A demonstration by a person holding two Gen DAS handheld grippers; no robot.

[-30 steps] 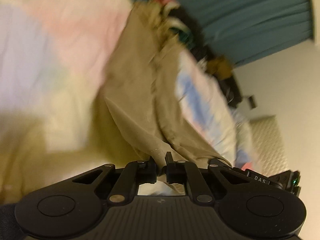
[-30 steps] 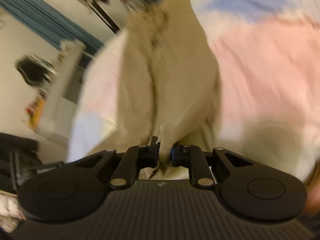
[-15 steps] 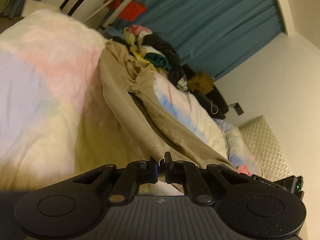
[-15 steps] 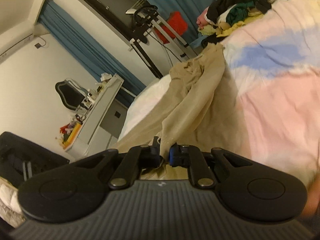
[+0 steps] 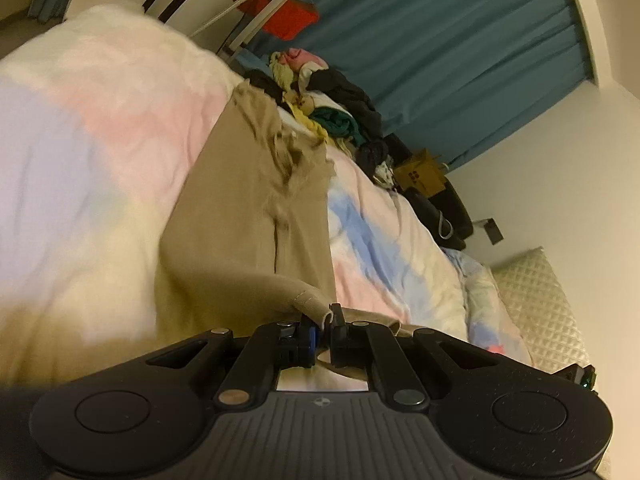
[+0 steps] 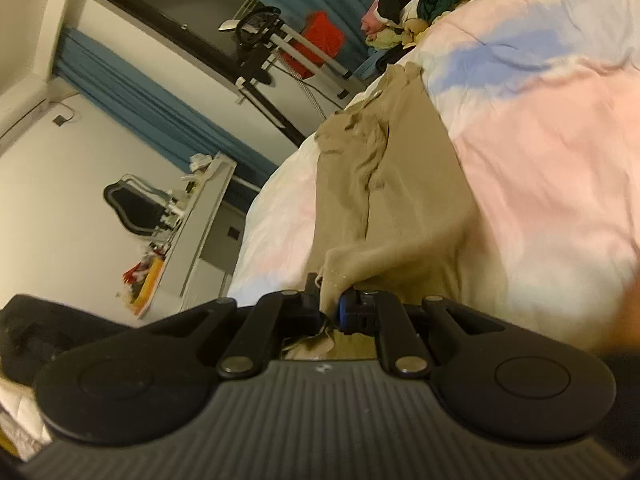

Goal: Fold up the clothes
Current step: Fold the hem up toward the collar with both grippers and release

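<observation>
Bed [image 5: 80, 152] with pastel duvet, bearing one pair of tan trousers [image 5: 248, 208] laid lengthwise, waistband rumpled at the far end. Beyond it, a heap of unfolded clothes [image 5: 332, 120]. Left claw [image 5: 322, 322] pinching one trouser hem; right claw [image 6: 330, 304] pinching the other hem, both lifted slightly off the duvet. Judged stage: early; the garment is spread out, no fold yet made, heap untouched.

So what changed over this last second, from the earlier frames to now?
The trousers went from bunched and swinging to lying stretched flat along the duvet. Nothing was released: the left tool and right tool stay shut on the hem ends. The clothes pile has not moved.
</observation>
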